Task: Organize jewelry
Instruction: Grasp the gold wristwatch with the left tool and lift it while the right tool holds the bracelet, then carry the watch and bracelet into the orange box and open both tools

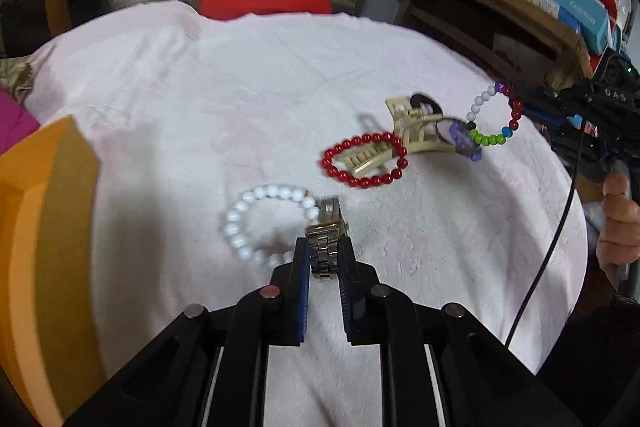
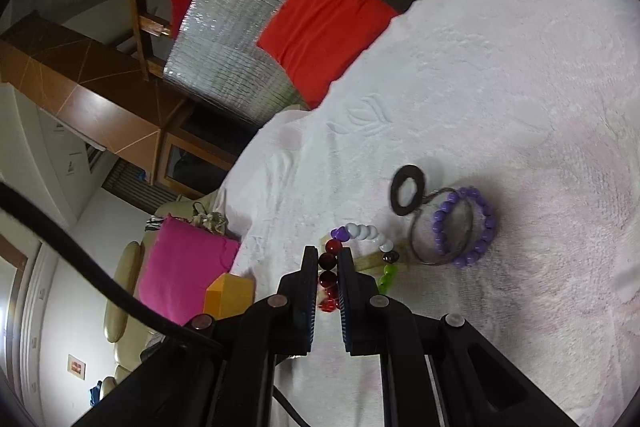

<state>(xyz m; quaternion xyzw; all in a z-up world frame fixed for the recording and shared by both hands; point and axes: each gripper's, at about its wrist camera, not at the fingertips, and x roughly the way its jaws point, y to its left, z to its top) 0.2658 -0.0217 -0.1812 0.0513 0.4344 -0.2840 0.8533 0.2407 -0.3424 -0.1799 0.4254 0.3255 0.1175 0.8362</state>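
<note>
A: What was the left claw (image 1: 325,251) doing?

B: It was pressed together on a metal link watch band (image 1: 325,247), pinching it near the fingertips. The band stood up between the pads, over the white plush cloth (image 1: 200,115).

A: And what was near it?

B: A white bead bracelet (image 1: 256,223) lay on the cloth just beside the band, to its left. Farther off, a red bead bracelet (image 1: 365,159) lay looped around one end of a cream hair claw clip (image 1: 412,135). An orange box (image 1: 44,227) sat at the left edge.

A: The right claw (image 2: 329,269)?

B: Clamped on a multicoloured bead bracelet (image 2: 360,231), gripping its dark red beads. The white, purple and green beads curved out beyond the fingers, lifted clear of the cloth in the left wrist view. A hand (image 1: 618,223) held that tool's handle.

A: Anything beyond it?

B: A purple bead bracelet (image 2: 466,225) lay on the cloth against a thin wire hoop (image 2: 440,227), with a dark flat ring (image 2: 408,191) touching the hoop. A red cushion (image 2: 324,27) lay behind the cloth.
</note>
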